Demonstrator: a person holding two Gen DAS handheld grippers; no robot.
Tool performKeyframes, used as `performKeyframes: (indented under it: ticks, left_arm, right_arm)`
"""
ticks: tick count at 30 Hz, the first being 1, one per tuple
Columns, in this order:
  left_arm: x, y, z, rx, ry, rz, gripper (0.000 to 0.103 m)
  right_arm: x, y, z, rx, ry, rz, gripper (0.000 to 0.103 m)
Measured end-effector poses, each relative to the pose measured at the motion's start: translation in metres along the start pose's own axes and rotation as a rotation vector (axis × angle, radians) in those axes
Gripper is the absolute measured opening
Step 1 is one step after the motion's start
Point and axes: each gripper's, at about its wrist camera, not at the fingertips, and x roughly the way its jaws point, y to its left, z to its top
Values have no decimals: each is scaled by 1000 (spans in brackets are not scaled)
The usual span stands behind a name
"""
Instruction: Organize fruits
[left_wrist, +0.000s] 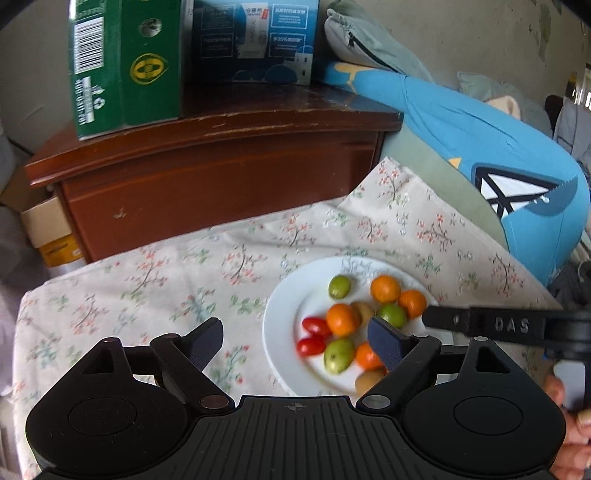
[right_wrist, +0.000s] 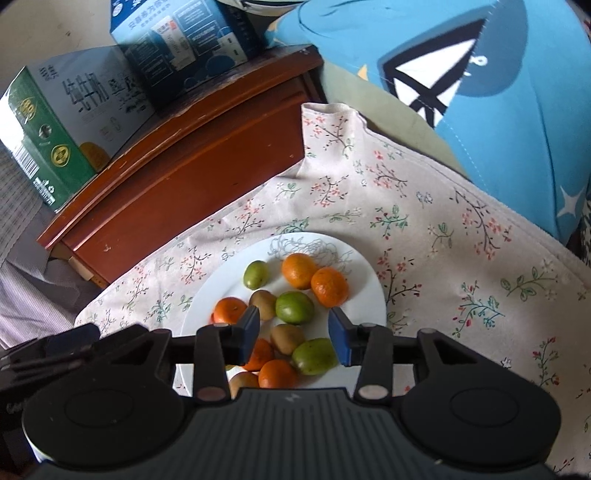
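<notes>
**Both grippers apart over a plate of mixed fruit**

Left wrist view: the left gripper (left_wrist: 295, 341) stands with its fingers wide apart and nothing between them. Ahead and to its right, a white plate (left_wrist: 282, 306) sits on a floral cloth (left_wrist: 184, 266). Only this view shows two red cherry tomatoes (left_wrist: 313, 336) at the plate's near-left edge, beside mandarins (left_wrist: 341, 319) and green fruits (left_wrist: 339, 286). The right gripper's arm (left_wrist: 491, 325) reaches in from the right over the plate's far edge, embossed "DAS", with part of a hand (left_wrist: 561, 406) below it. Behind the cloth stands a brown wooden nightstand (left_wrist: 221, 173) carrying a green carton (left_wrist: 125, 62), showing a barcode and a round yellow emblem, and a blue carton (left_wrist: 258, 37) whose print is too small to read.

Right wrist view: the right gripper (right_wrist: 293, 338) hangs directly above the plate (right_wrist: 369, 291), fingers partly apart, gripping nothing. Between and just beyond the fingertips lie brown kiwis (right_wrist: 286, 338), green fruits (right_wrist: 294, 307) and mandarins (right_wrist: 328, 286); the tomatoes are hidden. Here the green carton (right_wrist: 51, 140) turns a white face with large Chinese characters. A blue cushion (right_wrist: 498, 92) printed with a sailboat lies far right.
</notes>
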Motion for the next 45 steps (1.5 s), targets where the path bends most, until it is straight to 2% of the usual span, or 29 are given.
performKeyframes:
  ticks: [7, 13, 16, 21, 25, 32, 37, 40, 45]
  left_arm:
    - [-9, -1, -19, 20, 46, 63, 91]
    - [-11, 3, -25, -9, 65, 46, 91]
    - [-9, 4, -26, -20, 77, 52, 91]
    - [-2, 5, -27, -38, 111, 65, 91]
    - [4, 3, -27, -41, 126, 73, 91]
    - [16, 2, -24, -86, 159, 101, 91]
    - [21, 1, -24, -100, 175, 121, 92]
    - [21, -2, -24, -86, 176, 131, 91]
    - [25, -5, -27, -63, 190, 166, 91]
  right_arm:
    - [-6, 14, -7, -69, 3, -18, 51]
    - [-7, 22, -14, -98, 27, -41, 52]
    - [-9, 24, -16, -115, 22, -70, 58]
    - [-15, 19, -21, -87, 23, -110, 61]
    - [-17, 17, -25, -77, 37, -158, 70]
    - [-9, 17, -30, -90, 89, -220, 73]
    - [-4, 19, -32, -102, 100, -232, 73]
    - [-2, 20, -33, -112, 110, -242, 74]
    - [0, 21, -34, -116, 120, -255, 81]
